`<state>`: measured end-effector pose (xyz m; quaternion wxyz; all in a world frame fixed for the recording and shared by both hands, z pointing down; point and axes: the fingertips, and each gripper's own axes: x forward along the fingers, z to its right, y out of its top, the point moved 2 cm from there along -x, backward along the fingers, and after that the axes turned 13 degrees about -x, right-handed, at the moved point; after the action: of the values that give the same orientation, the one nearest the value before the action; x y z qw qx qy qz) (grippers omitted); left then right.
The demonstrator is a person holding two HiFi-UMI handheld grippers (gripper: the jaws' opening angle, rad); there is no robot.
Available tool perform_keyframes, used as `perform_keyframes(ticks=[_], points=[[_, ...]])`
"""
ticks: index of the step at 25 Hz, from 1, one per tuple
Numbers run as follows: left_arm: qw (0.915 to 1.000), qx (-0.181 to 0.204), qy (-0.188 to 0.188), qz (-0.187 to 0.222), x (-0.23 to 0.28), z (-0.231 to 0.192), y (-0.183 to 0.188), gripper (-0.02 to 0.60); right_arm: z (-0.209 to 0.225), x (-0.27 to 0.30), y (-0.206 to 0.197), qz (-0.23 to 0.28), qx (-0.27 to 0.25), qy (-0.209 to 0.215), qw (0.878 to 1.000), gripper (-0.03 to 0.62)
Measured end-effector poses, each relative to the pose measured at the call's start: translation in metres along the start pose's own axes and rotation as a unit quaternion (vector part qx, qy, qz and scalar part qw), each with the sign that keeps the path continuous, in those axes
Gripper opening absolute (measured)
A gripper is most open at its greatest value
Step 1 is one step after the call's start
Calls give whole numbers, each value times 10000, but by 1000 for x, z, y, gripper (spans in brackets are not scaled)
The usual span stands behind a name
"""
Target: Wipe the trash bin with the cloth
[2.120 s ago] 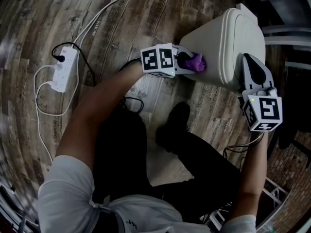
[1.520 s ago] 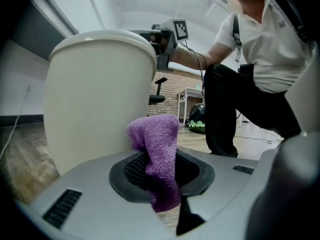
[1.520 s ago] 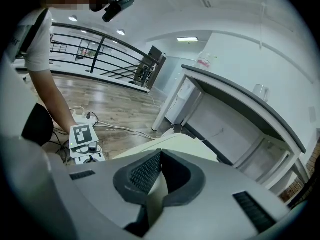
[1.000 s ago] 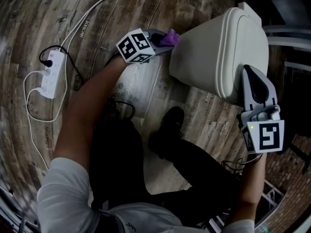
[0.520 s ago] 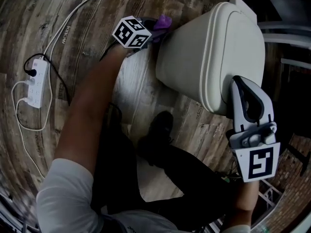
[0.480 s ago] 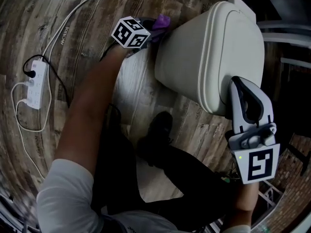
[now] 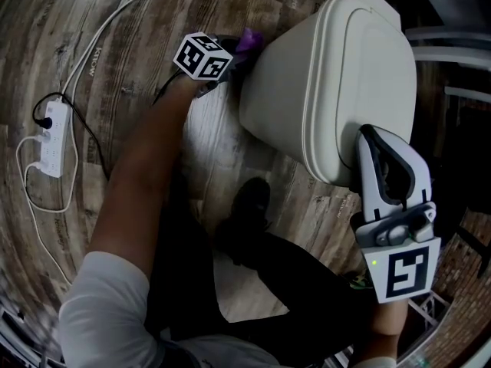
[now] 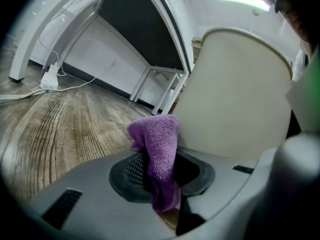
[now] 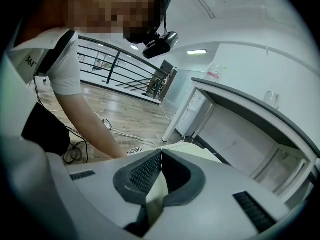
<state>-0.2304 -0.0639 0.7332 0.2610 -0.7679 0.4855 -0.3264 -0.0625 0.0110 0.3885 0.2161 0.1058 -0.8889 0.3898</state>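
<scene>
Trash bin (image 7: 307, 75), cream, lies tipped toward the 1 o'clock part of the head view, on a wooden floor (image 7: 130, 75). Left gripper (image 7: 239, 52), at 12 o'clock, has its jaws clamped on a purple cloth (image 8: 156, 144); a fold of the cloth stands up past the pads and touches the bin's side wall near its base. From above, the marker cube (image 7: 203, 57) and the bin's edge hide most of this gripper's jaws, so only a tuft of cloth shows. Right gripper (image 7: 368, 134), at 4 o'clock, has its jaws together at the tips with nothing gripped. It lies against the bin's rim end, and cream plastic shows through the gap behind the tips. The person's left forearm (image 7: 146, 175) runs from 7 o'clock to the left gripper. A dark shoe (image 7: 247, 209) sits just below centre, near the bin. A white power strip (image 7: 51, 140) with looping cables (image 7: 107, 37) lies at 9 o'clock, well apart. White table legs (image 8: 157, 86) stand behind the bin.
</scene>
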Motion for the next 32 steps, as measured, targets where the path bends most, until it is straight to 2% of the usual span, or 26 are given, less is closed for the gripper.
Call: perform_keyframes(ticks=[12, 18, 23, 32], points=[[9980, -410, -480, -15, -8, 7, -36, 83, 0, -1, -2, -58, -37, -16, 10000, 8], [9975, -276, -656, -34, -12, 17, -43, 83, -1, 0, -2, -127, -90, -8, 9999, 8], [9952, 24, -911, -368, -18, 33, -59, 83, -2, 1, -3, -239, -144, -6, 9996, 8], [9857, 414, -1431, -792, -36, 71, -99, 83, -2, 5, -4, -425, -243, -18, 9988, 8]])
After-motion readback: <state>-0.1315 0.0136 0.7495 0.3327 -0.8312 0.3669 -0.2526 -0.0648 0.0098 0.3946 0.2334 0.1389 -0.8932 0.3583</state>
